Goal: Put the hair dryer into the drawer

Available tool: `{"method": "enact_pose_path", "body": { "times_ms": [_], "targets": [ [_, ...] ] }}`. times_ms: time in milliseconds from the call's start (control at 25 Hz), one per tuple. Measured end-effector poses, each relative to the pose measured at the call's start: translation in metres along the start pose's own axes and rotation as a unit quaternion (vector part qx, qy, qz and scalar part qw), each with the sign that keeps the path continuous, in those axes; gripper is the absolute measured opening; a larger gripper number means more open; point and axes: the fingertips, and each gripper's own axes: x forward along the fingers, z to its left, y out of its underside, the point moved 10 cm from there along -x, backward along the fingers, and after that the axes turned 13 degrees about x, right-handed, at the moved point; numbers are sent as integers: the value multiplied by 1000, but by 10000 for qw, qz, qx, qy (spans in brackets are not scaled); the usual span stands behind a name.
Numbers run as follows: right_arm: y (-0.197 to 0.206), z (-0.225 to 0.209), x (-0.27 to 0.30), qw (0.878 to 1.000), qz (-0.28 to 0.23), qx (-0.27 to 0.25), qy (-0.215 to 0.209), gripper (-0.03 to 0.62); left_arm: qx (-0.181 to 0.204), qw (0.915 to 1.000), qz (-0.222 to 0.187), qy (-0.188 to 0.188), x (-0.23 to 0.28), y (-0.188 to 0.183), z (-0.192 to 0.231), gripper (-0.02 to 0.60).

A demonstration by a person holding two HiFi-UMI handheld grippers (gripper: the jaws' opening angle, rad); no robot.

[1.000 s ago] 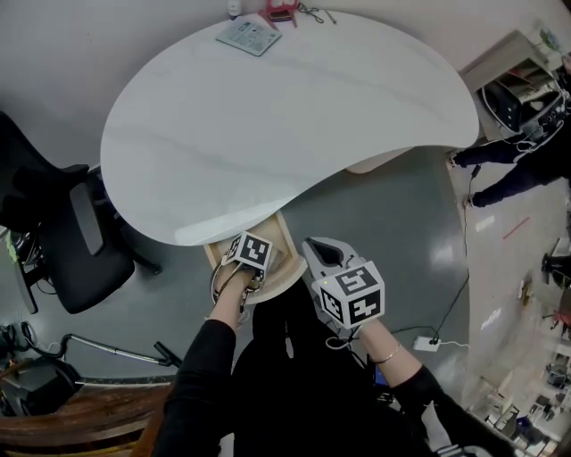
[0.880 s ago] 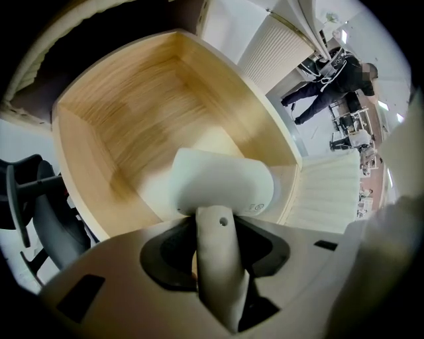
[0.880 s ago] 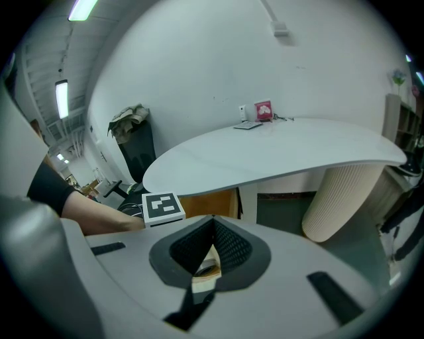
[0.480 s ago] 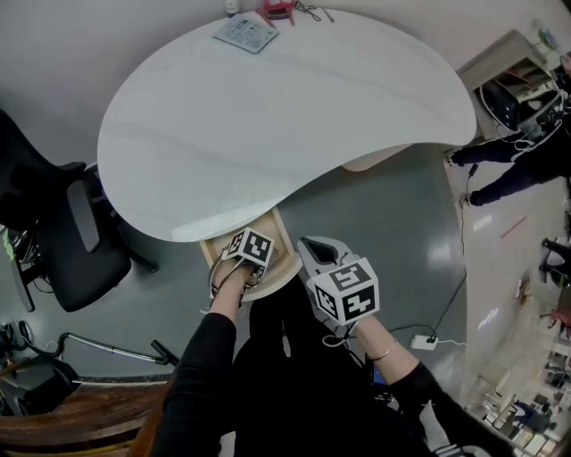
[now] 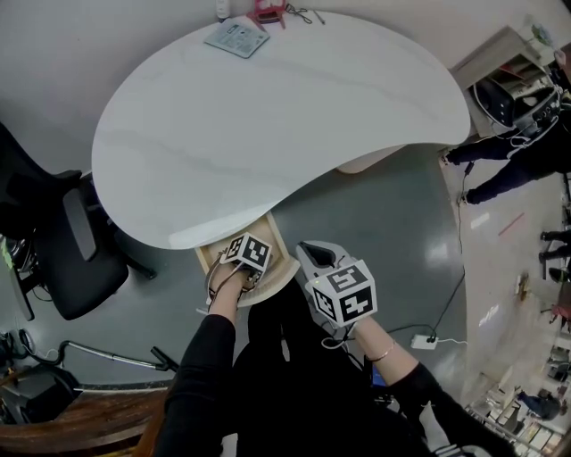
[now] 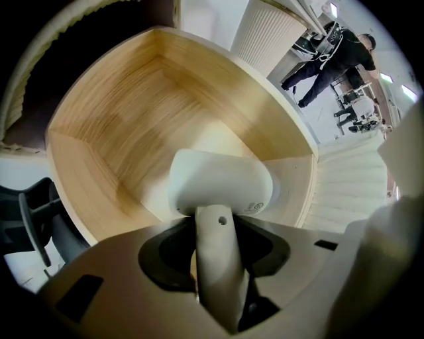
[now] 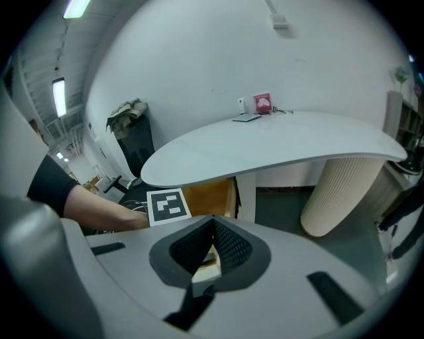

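My left gripper [image 6: 215,232] points straight down and is shut on the handle of the white hair dryer [image 6: 222,182]. The dryer's head hangs inside the open wooden drawer [image 6: 126,126], just above its bottom. In the head view the left gripper [image 5: 248,254] sits over the drawer [image 5: 207,260], which sticks out from under the white table's [image 5: 268,125] near edge. My right gripper [image 5: 319,253] hovers just right of the drawer, tilted down, its jaws shut with nothing between them. From the right gripper [image 7: 212,222] I see the drawer [image 7: 209,194] and the left gripper's marker cube [image 7: 167,205].
A ribbed white pedestal [image 7: 338,192] carries the table. A black office chair [image 5: 76,241] stands to the left. A card [image 5: 236,37] and a pink box [image 5: 268,12] lie at the table's far edge. A power strip [image 5: 419,341] lies on the floor at right.
The left gripper has rolled slightly over the drawer with the dryer in it. Both grippers otherwise keep their places.
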Motion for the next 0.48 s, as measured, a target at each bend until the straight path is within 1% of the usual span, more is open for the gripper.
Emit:
{"method": "enact_pose_path", "body": {
  "times_ms": [240, 480],
  "targets": [
    [0, -2, 2, 10000, 28, 2, 5, 3, 91, 9999, 129, -68, 3, -1, -3, 170],
    [-3, -2, 2, 10000, 27, -24, 18, 3, -24, 9999, 90, -120, 1, 1, 0, 184]
  ]
}}
